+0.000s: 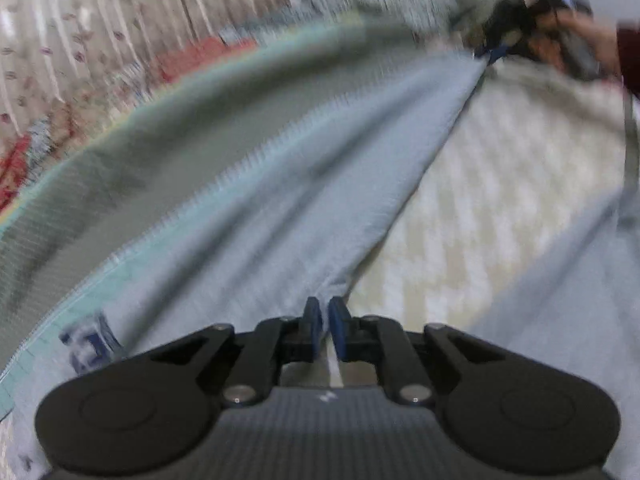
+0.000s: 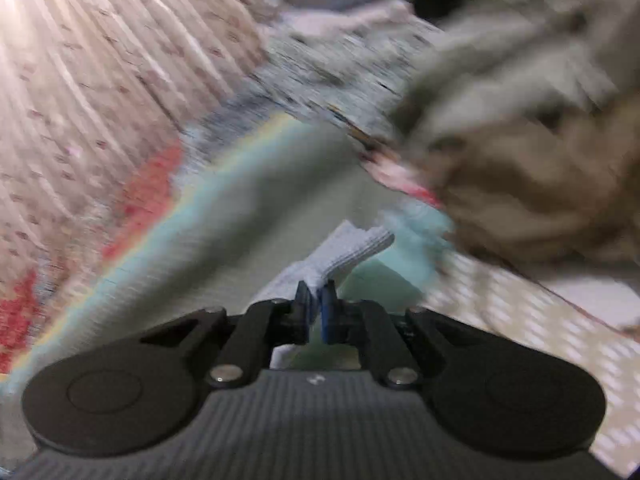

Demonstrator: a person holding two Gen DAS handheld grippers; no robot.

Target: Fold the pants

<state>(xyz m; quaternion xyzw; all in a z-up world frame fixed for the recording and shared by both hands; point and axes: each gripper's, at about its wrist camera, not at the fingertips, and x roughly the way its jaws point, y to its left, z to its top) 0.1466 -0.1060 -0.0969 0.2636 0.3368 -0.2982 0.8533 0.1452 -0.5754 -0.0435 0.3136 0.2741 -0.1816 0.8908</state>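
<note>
- Left gripper (image 1: 325,326): fingers (image 1: 311,320) are pinching together on one end of the pale blue pants (image 1: 320,168).
- The pants are stretching taut in a band across to the right gripper (image 1: 494,54), seen far off and blurred.
- Right gripper (image 2: 316,308): fingers (image 2: 329,312) are clamping a bunched end of the pants (image 2: 344,252).
- Beneath the pants a grey-green mat (image 1: 100,172) is lying; a checked cream cloth (image 1: 500,200) is lying beside it.
- A brownish heap of clothes (image 2: 520,152) is sitting nearby, blurred.

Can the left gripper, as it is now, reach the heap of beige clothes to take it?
Probably not. The left gripper is shut on the pants, which stretch to the right gripper, also shut on them. The beige heap lies beyond, so it would need to release first.
</note>
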